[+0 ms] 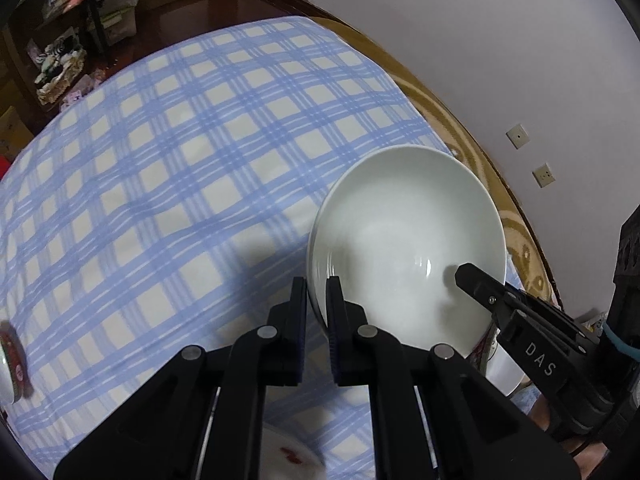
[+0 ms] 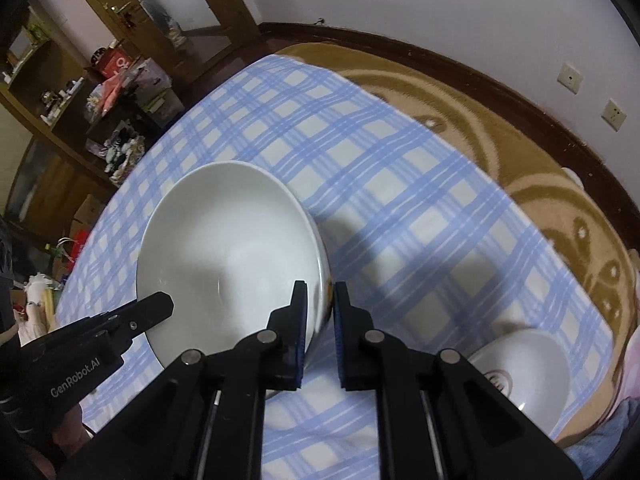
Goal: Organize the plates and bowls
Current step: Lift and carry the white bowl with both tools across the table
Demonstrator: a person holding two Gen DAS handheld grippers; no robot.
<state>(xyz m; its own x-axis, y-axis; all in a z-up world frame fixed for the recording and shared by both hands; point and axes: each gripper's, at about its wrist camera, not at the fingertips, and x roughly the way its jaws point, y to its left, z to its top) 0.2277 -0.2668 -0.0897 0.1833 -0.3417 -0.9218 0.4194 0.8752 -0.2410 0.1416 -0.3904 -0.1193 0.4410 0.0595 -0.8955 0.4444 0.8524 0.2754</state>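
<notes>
The large white bowl (image 1: 404, 248) hangs over the checked cloth (image 1: 160, 160), pinched on opposite rims: left gripper (image 1: 317, 300) at its nine o'clock edge, right gripper (image 2: 320, 304) at three. A small bowl (image 2: 524, 376) lies at the right gripper's four o'clock, nearer that hand.

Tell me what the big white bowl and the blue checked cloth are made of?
The big white bowl looks like glazed ceramic, maybe porcelain: smooth and glossy, with small bright reflections inside. The blue checked cloth looks like soft woven fabric, probably cotton: matte, with gentle wrinkles and folds. Both grippers pinch the bowl's rim.
</notes>
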